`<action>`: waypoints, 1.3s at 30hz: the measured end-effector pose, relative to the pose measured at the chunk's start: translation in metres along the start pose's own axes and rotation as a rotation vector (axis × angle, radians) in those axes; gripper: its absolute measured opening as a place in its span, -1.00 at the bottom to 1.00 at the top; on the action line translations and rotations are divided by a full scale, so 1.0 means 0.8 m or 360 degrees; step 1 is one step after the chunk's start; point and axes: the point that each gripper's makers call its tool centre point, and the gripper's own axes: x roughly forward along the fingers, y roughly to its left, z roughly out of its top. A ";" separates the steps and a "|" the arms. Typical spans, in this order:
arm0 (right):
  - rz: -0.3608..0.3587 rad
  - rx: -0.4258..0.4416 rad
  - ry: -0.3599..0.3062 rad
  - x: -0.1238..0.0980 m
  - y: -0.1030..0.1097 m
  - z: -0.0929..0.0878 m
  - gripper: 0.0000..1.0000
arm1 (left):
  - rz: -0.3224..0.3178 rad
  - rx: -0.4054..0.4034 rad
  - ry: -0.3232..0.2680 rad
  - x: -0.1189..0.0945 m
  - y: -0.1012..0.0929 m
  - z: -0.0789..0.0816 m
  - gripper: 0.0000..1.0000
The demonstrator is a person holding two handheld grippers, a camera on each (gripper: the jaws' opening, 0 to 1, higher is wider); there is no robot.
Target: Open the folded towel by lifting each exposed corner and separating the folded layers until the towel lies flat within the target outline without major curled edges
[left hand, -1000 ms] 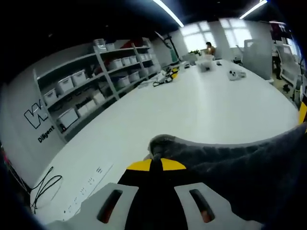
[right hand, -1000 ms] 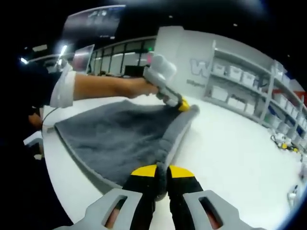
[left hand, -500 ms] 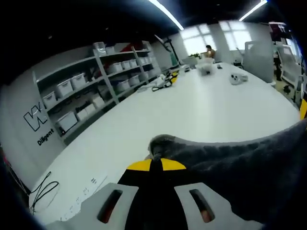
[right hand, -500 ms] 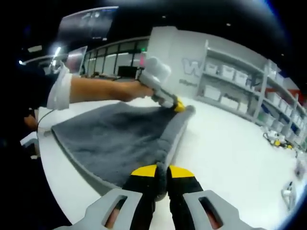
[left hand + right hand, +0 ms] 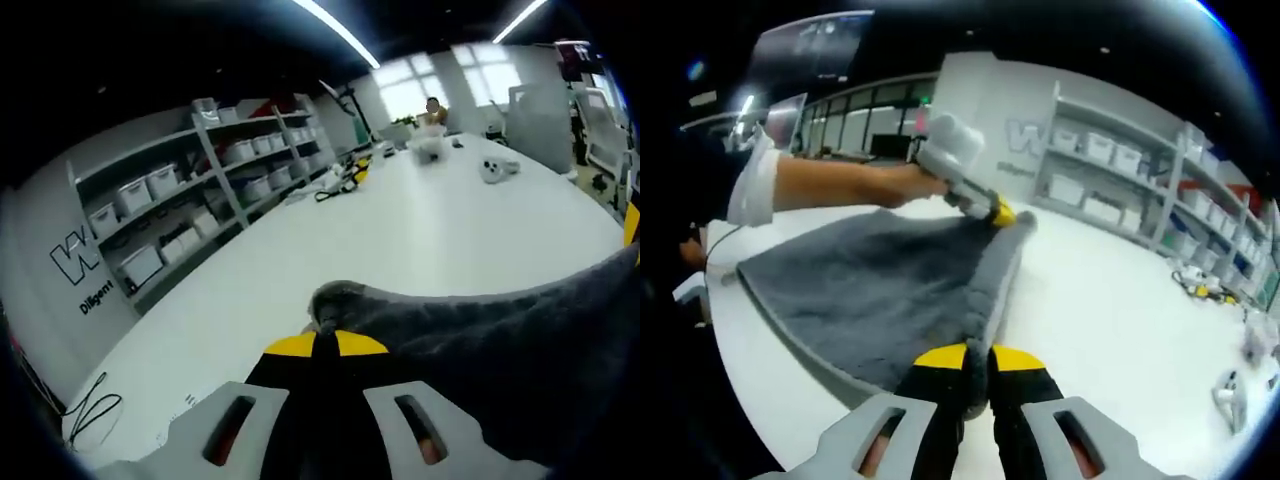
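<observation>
Left tool (image 5: 1002, 214) and right tool (image 5: 977, 352) each pinching a grey towel (image 5: 880, 290) corner, shelved bins (image 5: 150, 185) behind

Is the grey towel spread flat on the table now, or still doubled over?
Partly spread. The towel is held up along one edge by the left gripper and the right gripper; that edge looks doubled.
</observation>
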 end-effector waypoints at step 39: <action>-0.0255 0.0006 0.0062 -0.023 -0.088 -0.039 -0.93 | -0.0047 0.0042 -0.0040 0.072 -0.048 0.055 -0.92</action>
